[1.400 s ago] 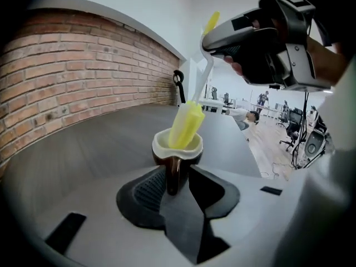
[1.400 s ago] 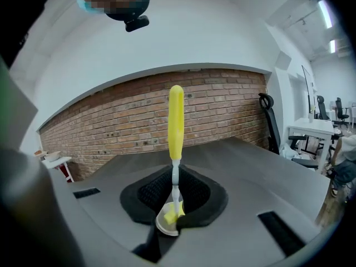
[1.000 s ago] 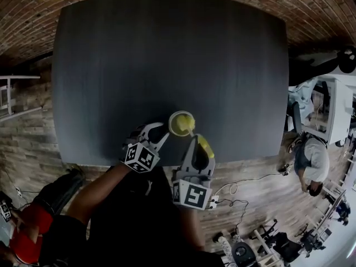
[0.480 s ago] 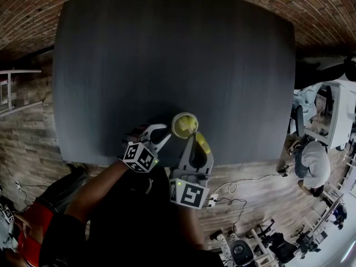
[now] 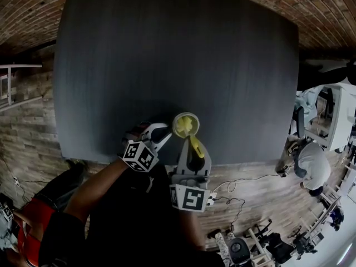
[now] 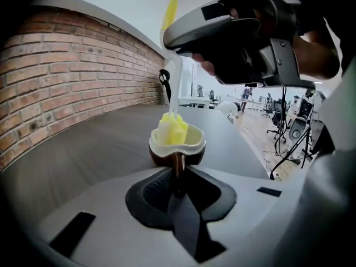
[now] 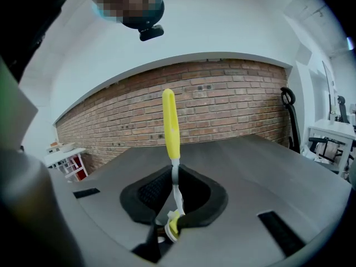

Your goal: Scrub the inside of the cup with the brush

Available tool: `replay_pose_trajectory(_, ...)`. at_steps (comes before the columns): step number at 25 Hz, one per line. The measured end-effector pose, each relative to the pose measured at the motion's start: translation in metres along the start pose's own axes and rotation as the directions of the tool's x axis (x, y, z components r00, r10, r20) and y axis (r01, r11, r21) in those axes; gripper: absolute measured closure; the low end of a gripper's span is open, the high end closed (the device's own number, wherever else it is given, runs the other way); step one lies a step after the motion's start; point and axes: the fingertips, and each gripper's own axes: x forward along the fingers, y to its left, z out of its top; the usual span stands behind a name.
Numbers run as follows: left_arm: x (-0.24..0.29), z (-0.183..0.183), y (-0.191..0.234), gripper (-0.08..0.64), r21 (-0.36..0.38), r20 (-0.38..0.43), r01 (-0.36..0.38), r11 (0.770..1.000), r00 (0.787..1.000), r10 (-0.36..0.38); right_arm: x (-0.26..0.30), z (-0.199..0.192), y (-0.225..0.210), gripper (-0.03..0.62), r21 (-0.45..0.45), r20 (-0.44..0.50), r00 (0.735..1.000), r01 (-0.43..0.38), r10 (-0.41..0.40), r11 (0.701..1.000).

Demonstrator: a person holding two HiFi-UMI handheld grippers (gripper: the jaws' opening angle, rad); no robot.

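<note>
The cup (image 5: 184, 124), brown outside and cream inside (image 6: 177, 143), stands on the dark table (image 5: 167, 60) near its front edge. My left gripper (image 5: 157, 136) is shut on the cup's handle (image 6: 177, 168), which sits between the jaws (image 6: 177, 176). My right gripper (image 5: 191, 153) hangs above the cup (image 6: 233, 32), shut on the white stem of the brush (image 7: 176, 188). The brush's yellow handle (image 7: 171, 124) sticks up. Its yellow bristle head (image 6: 172, 130) is down inside the cup, also seen low between the right jaws (image 7: 174, 227).
The table's front edge (image 5: 239, 161) runs just behind the cup, with wooden floor and cables (image 5: 239, 196) beyond. A brick wall (image 6: 67, 77) lines the far side. A person (image 5: 308, 163) sits at desks to the right.
My right gripper has shifted slightly left, and the brush handle now stands steeper over the cup. The left gripper and the cup have stayed put.
</note>
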Motion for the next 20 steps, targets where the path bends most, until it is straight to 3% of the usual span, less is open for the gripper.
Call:
replay_pose_trajectory(8, -0.007, -0.006, -0.002, 0.48, 0.001, 0.0, 0.008, 1.0, 1.0, -0.008, -0.017, -0.004, 0.008, 0.541, -0.013, -0.164, 0.984, -0.067, 0.064, 0.998)
replay_pose_trajectory(15, -0.008, -0.005, -0.003, 0.479, -0.01, 0.009, 0.012, 1.0, 1.0, -0.012, -0.025, -0.007, 0.011, 0.541, -0.157, -0.28, 0.958, -0.11, 0.062, 0.982)
replay_pose_trajectory(20, -0.009, -0.008, -0.003, 0.48, -0.009, 0.006, 0.007, 1.0, 1.0, -0.007, -0.028, -0.011, 0.011, 0.541, -0.294, -0.316, 0.948, -0.128, 0.03, 0.947)
